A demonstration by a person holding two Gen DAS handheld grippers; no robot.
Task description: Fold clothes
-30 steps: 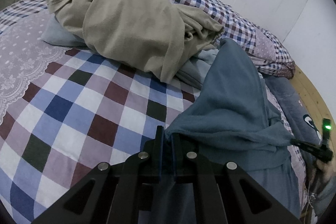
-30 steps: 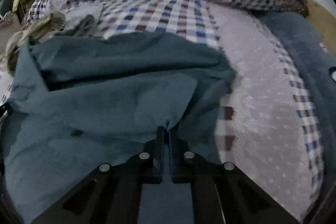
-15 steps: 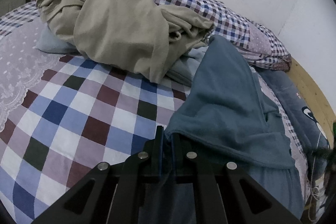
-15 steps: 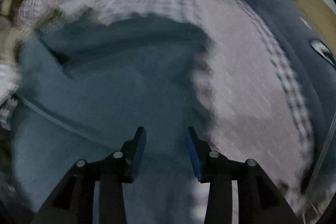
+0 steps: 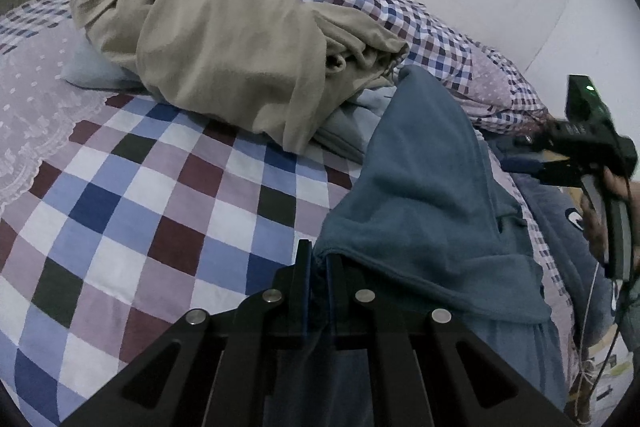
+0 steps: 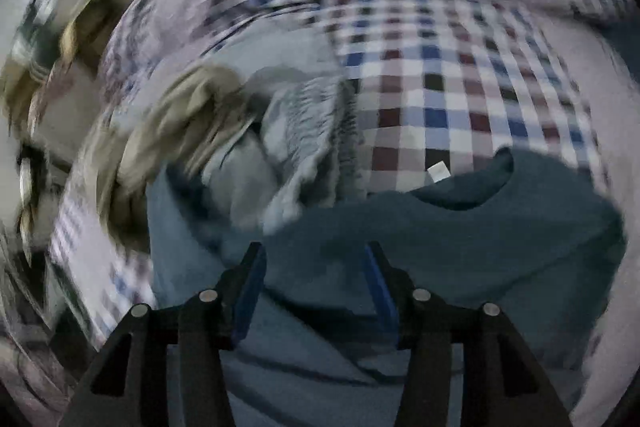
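Looks like the fold on the blue sweatshirt (image 5: 424, 195) is about halfway in: one edge of it is pinched tight by the left gripper (image 5: 318, 259) at 6 o'clock in the left wrist view, while the right gripper (image 6: 312, 267) is spread wide with nothing between its pads, hovering over the same garment near the collar. The sweatshirt is laid on the bed (image 5: 132, 195), running from 6 o'clock up toward 1 o'clock, its far end tucked against the pile of other clothes. So the step in hand is judged to be a re-grip, and what's probably called for next is a fresh corner or hem being picked by the free gripper so the cloth can be pulled flat and doubled over. Material-wise, the blue fabric is soft, fleecy and thick, with a rounded neckline and a small white tag (image 6: 438, 171) seen at 12 o'clock of it in the right wrist view, which is heavily blurred. A beige garment (image 5: 240, 39) is heaped in limp, creased folds at 11 o'clock. The bed cover is a quilted check with lace trim.
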